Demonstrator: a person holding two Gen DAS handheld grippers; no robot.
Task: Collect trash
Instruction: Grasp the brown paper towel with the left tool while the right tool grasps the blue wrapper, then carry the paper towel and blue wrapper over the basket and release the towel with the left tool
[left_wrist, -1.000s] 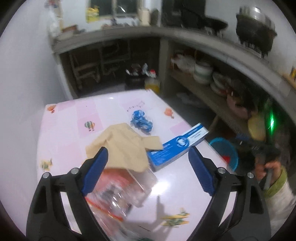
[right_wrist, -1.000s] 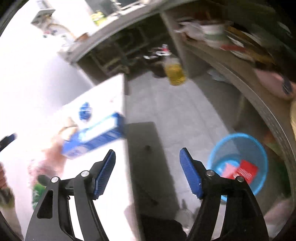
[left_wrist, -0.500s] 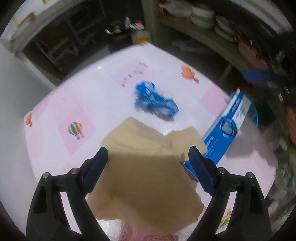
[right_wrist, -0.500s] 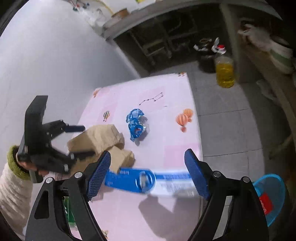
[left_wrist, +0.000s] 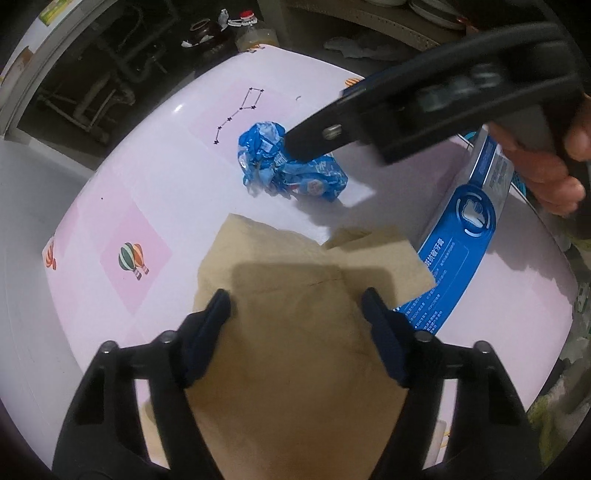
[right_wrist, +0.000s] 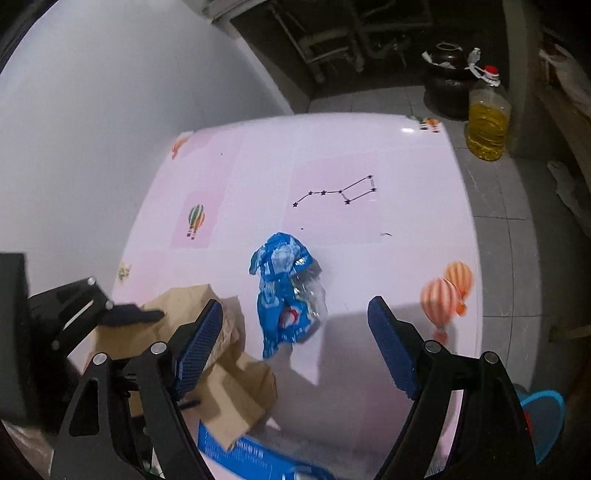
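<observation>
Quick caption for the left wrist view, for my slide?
Left gripper poised open over the tan paper, jaws just narrowing, while the right gripper reaches the crumpled blue wrapper on the pink table.

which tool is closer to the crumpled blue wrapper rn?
Right. The right tool is open, hanging just over the blue wrapper. The left tool sits over the brown paper, a stretch of table short of it, its pads having just been closing around the paper.

Pale pink table top (right_wrist: 369, 155) printed with hot-air balloons (right_wrist: 445, 291) and a dotted constellation (right_wrist: 340, 192), set against a plain white wall (right_wrist: 110, 92). Grey tiled floor (right_wrist: 491, 206) beyond, with a bottle of yellow oil (right_wrist: 487, 122) beside a dark jar (right_wrist: 445, 79). Dim recess under a concrete counter (left_wrist: 22, 70), pipes (right_wrist: 328, 40) inside. Blue basket (right_wrist: 543, 417) low beside the table.
</observation>
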